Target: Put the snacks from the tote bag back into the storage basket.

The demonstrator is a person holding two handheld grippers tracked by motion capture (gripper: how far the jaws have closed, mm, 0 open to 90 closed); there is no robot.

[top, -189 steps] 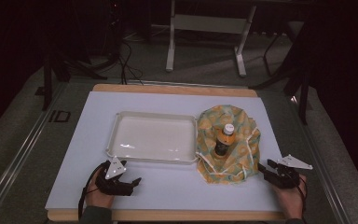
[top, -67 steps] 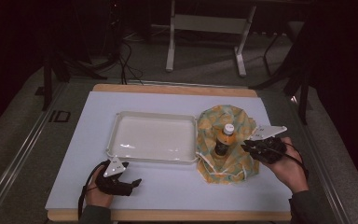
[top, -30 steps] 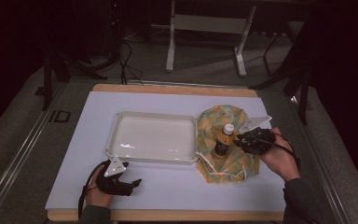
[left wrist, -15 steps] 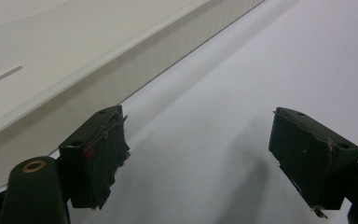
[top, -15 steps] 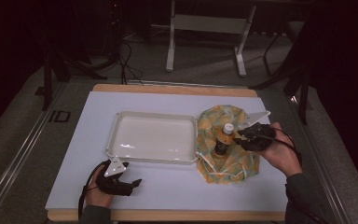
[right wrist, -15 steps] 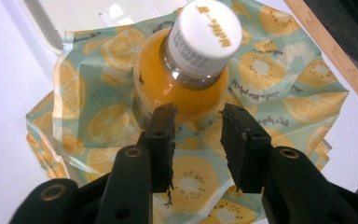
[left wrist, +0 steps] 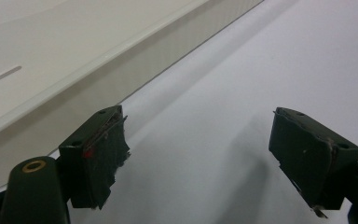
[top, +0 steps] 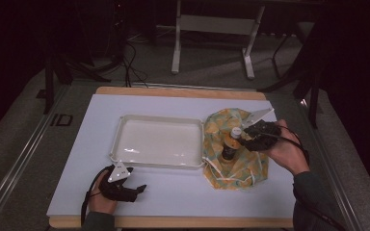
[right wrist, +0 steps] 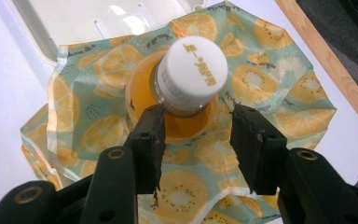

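We are working with the right gripper (top: 244, 138) at the right of the high view, where one bottle (top: 231, 144) of orange drink is standing upright on one fruit-printed cloth (top: 233, 166), spread on the white table (top: 183, 197) just right of the tray (top: 160, 161). In the right gripper view the bottle's white cap (right wrist: 194, 72) is sitting in the upper middle of the frame, and our two black jaws are standing to either side of the neck just below it, a gap showing between each pad and the bottle. The jaws have just been opening, so we are not gripping anything yet; the bottle is between them, unclamped.

We judge the job to be at its start: the approach to the bottle is made, but the grasp, the lift and whatever placing follows are all left to do. The one tray is lying empty in the middle of the high view.

Our left gripper (top: 137, 188) is resting at the lower left of that view, near the tray's front edge. In the left gripper view its jaws are spread wide over bare table, holding nothing.

Counting: one bottle, one cloth, one tray, two grippers.
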